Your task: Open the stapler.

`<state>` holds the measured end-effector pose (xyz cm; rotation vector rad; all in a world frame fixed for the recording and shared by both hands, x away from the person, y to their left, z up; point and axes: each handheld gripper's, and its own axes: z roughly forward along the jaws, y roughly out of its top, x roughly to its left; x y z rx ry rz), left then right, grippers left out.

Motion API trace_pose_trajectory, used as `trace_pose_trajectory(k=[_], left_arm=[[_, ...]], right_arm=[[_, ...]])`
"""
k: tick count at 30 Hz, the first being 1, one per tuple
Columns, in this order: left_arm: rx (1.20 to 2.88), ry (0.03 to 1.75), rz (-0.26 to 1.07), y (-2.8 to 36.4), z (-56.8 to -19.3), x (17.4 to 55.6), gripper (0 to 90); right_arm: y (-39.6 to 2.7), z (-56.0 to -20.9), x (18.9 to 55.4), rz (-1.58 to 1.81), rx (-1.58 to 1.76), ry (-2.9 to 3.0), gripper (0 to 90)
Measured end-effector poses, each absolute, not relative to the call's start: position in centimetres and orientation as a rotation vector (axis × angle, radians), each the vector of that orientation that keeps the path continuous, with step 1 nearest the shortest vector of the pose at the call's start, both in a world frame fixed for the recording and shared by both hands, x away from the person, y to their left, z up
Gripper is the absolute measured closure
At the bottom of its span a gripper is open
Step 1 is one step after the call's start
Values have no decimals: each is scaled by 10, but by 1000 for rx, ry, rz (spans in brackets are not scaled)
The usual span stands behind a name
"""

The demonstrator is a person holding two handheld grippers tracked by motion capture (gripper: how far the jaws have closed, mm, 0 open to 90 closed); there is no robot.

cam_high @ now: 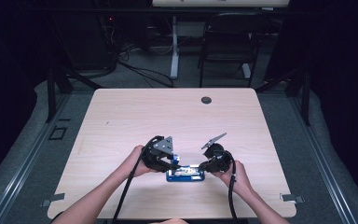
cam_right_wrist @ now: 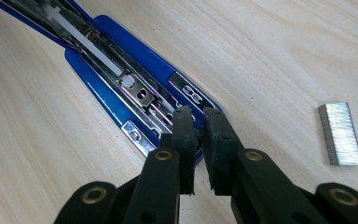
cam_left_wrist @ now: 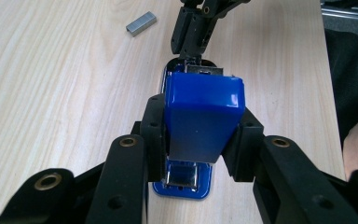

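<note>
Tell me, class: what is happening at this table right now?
A person works on a blue stapler with a gripper in each hand. The left gripper is shut on the stapler's blue top cover, which is swung up, baring the metal staple channel. The right gripper, jaws nearly closed, sits at the front end of that channel. A strip of staples lies loose on the wooden table nearby.

Lab: black curtains (cam_high: 9,70), floor cables (cam_high: 140,70), bare table (cam_high: 135,112).

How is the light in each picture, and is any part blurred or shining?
High view: dim surroundings, the pale wooden table evenly lit. Left gripper view: sharp, a small glare on the blue plastic stapler lid. Right gripper view: reflections on the stapler's metal channel; near tongs slightly soft.
</note>
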<state>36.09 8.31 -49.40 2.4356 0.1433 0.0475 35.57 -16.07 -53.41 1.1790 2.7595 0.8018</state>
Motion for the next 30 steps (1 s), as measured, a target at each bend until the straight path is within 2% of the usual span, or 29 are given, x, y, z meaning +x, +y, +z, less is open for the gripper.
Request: trace_pose_trajectory(k=[20,26,30], left_arm=[[2397,166,42,94,-496,360,656],[2402,168,55,93,-496,360,657],[2405,168,54,92,-495,360,657]], right_arm=[[-159,-531,354,822,1164,2745,821],[-159,-518,350,907,1077,2707,900],[-155,-506,346,957,1015,2700,900]])
